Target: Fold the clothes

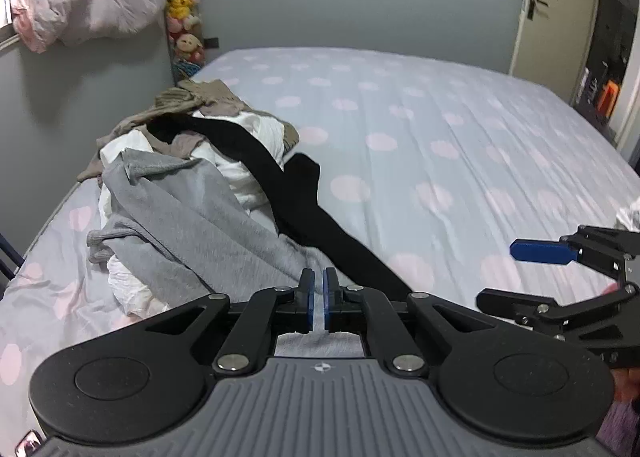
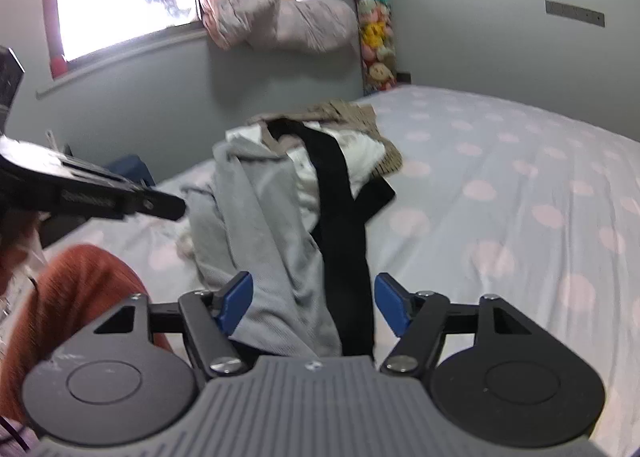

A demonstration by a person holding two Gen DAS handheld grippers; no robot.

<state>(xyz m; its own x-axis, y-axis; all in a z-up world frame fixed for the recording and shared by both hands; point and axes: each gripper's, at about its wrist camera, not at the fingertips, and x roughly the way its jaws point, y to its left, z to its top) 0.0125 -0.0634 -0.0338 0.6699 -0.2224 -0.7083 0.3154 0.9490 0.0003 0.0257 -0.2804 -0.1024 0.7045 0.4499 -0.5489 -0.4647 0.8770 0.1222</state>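
A grey garment [image 1: 192, 225] stretches from a heap of clothes [image 1: 224, 137] on the bed toward me. My left gripper [image 1: 319, 297] is shut on its near edge, and a strip of grey cloth shows between the blue pads. A long black garment [image 1: 296, 193] lies across the heap, ending beside that gripper. In the right wrist view my right gripper [image 2: 316, 303] stands open. The grey garment [image 2: 260, 241] and the black garment [image 2: 344, 257] pass between its fingers, and the pads [image 2: 236, 301] do not touch them. From the left wrist view the right gripper [image 1: 516, 275] sits at the right edge.
The bed [image 1: 440, 145] has a pale blue sheet with pink spots. White and beige clothes are in the heap. A rolled pink quilt [image 1: 88, 9] rests on the windowsill, and a column of plush toys [image 1: 182, 5] stands in the corner. An orange sleeve [image 2: 68, 297] is at lower left.
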